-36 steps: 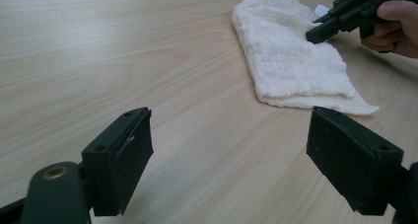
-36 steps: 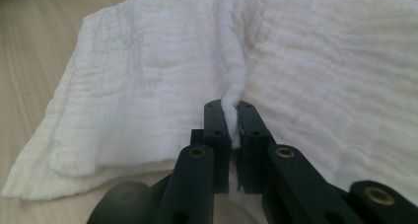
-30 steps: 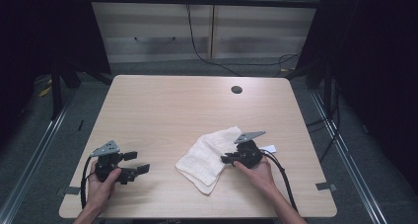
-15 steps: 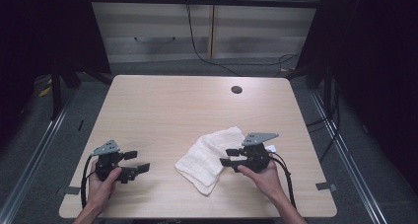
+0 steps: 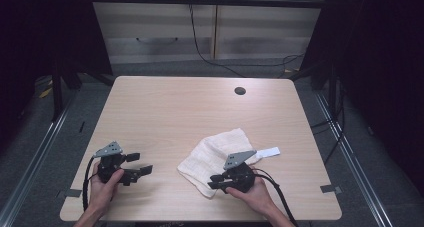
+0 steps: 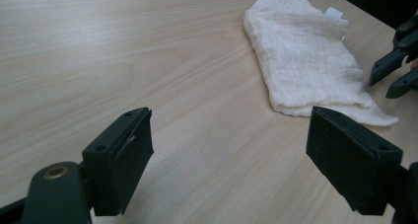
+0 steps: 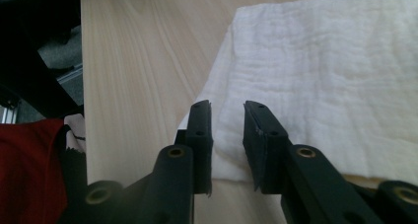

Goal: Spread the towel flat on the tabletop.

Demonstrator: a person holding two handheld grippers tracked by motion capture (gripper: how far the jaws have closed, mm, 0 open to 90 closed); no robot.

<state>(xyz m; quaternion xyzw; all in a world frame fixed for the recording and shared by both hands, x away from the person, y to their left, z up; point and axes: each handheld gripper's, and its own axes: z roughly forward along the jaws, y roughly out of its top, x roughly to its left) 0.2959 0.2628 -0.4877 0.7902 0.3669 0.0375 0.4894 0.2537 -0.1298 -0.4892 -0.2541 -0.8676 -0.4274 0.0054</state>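
Two grippers: right gripper (image 7: 227,135) closing, jaws narrowly apart over towel (image 7: 315,71) near edge; pinch one layer. Left gripper (image 6: 246,150) released.

cloth (image 5: 216,154) on table (image 5: 175,112), right of centre

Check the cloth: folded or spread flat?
Folded. The white cloth lies as a doubled, rumpled bundle on the table; layered edges show at its near corner.
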